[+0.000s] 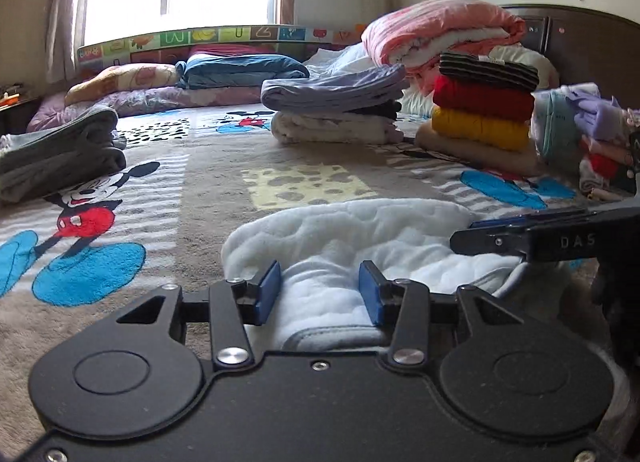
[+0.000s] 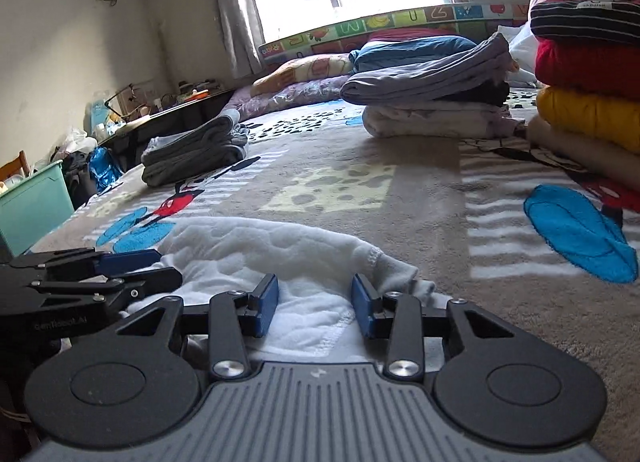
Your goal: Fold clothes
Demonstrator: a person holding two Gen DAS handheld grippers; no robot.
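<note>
Low in the centre of both wrist views lies a white fleece garment (image 1: 352, 238), spread on a cartoon-printed blanket (image 1: 208, 166) that covers the bed.

Left gripper (image 1: 319, 291): jaws stand apart, with the white fleece lying between the blue pads (image 1: 269, 291). The fabric passes under and between them; neither pad is visibly pressed into it. In the right wrist view this same gripper enters from the lower left edge, seen side-on above the garment's left portion.

Right gripper (image 2: 315, 304): jaws likewise spread, a bunched hem of the garment sitting between its fingers (image 2: 267, 304) and spilling past the right one. No clamping is evident. In the left wrist view it appears at the right edge, turned on its side, its tips over the garment's right portion.

Folded items occupy the upper half of each frame. A grey folded stack (image 1: 60, 154) sits at the left. A lavender and white stack (image 1: 332, 106) sits at upper centre. A pile of striped, red, yellow and beige garments (image 1: 484, 114) stands to the right of it, with a pink quilt (image 1: 440, 30) behind. All are well apart from the white garment.
</note>
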